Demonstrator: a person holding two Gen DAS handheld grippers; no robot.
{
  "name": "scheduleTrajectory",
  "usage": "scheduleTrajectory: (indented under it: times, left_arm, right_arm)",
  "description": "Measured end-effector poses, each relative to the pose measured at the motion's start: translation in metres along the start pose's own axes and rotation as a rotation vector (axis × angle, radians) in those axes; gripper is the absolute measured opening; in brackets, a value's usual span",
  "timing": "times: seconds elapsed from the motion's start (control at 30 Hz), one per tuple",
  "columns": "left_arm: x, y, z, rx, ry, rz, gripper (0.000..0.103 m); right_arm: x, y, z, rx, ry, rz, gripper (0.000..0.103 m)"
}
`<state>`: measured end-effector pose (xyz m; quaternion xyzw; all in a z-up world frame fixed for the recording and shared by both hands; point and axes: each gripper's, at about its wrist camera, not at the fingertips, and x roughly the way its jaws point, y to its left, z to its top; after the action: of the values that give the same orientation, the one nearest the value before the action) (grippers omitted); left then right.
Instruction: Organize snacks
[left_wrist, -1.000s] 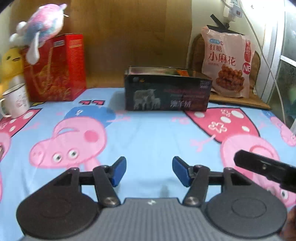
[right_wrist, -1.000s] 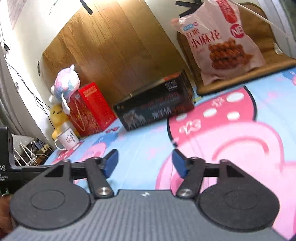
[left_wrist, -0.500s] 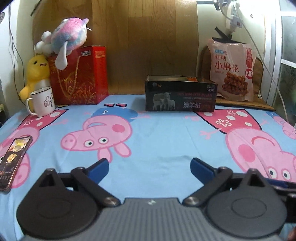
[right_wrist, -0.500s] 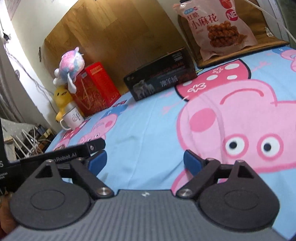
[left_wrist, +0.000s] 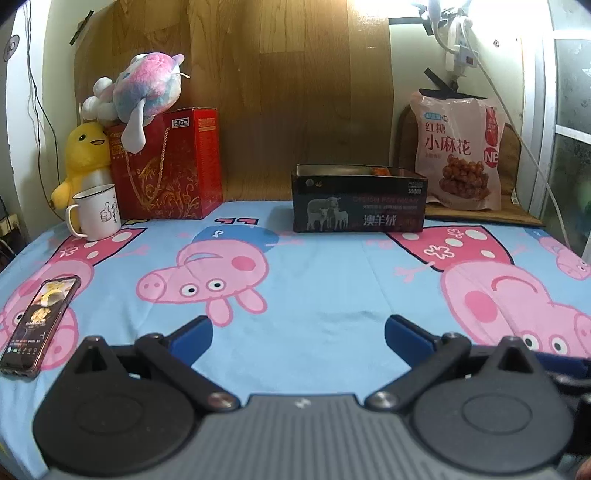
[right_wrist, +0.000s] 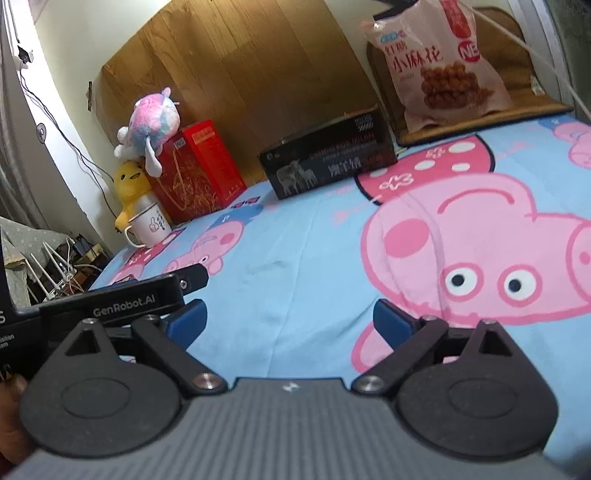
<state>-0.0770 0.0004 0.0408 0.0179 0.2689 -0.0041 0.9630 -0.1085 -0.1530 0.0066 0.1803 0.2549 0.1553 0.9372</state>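
left view gripper: left gripper, bottom centre, jaws spread wide, nothing between the 2 blue pads, only bedsheet under them
left view change: jaws have just been opening, from about half to full spread; box and bag look smaller and farther than 1 s ago, so the view has backed off
left view box: black box, centre of frame, lid off, something orange just visible inside at the back right rim
left view snack: snack bag, upper right, standing upright on a brown mat, just right of and behind the box
left view rest: red box upper left with plush on top, yellow duck and mug beside it; phone flat at lower left

right view gripper: right gripper, bottom centre, jaws released and wide, empty; they have just been opening too
right view other tool: left gripper body at lower left edge, side by side with this one
right view box: centre, tilted by camera angle, contents not visible
right view snack: bag at upper right, well apart from both grippers
right view change: bag and box smaller than 1 s ago

meaning: judged as a release and pull-back; both tools empty and free, and the big bag is not in the box
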Motion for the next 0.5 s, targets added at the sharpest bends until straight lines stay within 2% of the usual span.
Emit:
scheduleTrajectory:
  times: [0.27,0.5]
  left_arm:
    - [-0.003,-0.012,-0.005,0.058,-0.005,0.024,0.103]
    - [-0.008,-0.017,-0.006,0.073,-0.025,0.028,0.103]
  right_arm:
    - [-0.007,-0.006,-0.001,0.027,-0.075,-0.045,0.099]
    - [-0.010,-0.008,-0.002,0.044,-0.091,-0.044,0.099]
